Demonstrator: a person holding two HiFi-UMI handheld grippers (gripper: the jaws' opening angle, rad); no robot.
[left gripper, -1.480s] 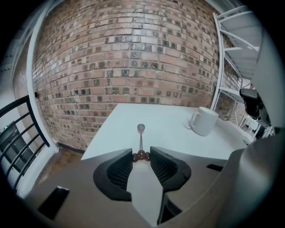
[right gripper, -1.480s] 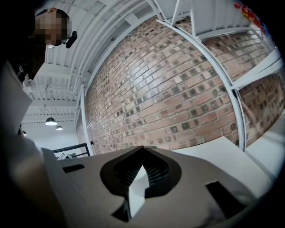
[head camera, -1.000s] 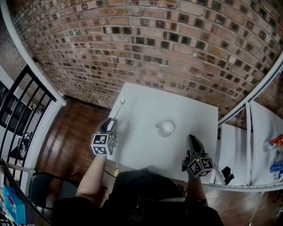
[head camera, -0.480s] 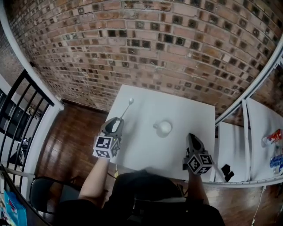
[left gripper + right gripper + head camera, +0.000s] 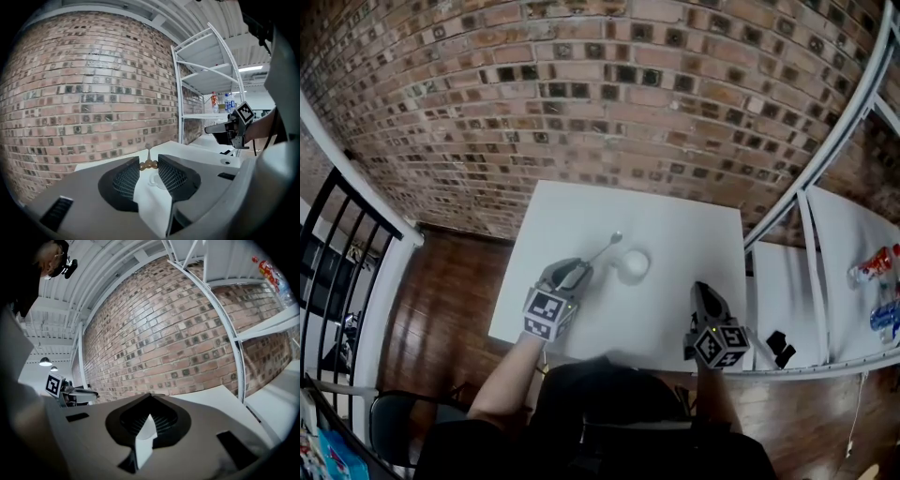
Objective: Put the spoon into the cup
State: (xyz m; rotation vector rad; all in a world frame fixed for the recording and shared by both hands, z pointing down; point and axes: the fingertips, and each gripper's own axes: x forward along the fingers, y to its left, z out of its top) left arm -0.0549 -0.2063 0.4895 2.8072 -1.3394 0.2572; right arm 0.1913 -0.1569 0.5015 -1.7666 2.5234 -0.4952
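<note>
- The left gripper (image 5: pixel 577 272) is closed on the spoon (image 5: pixel 602 251). In the left gripper view its jaws stand part-way apart, pinching the handle's gold beaded end.
- The left gripper is over the counter (image 5: pixel 675 216), left of its middle and a little nearer the near edge than the far one.
- The spoon runs from those jaws toward the far right, with its bowl just beside the cup's far-left side. Whether bowl and cup touch cannot be told.
- The cup (image 5: pixel 631 265) is white and stands upright about the middle of the counter. In the left gripper view it shows low between the jaws, beyond the beads.
- The right gripper (image 5: pixel 703 298) is over the counter's near right corner, well apart from the cup. In its own view the jaws meet at the tips with nothing between them.
- A brick wall (image 5: pixel 609 103) rises behind the counter's far edge.
</note>
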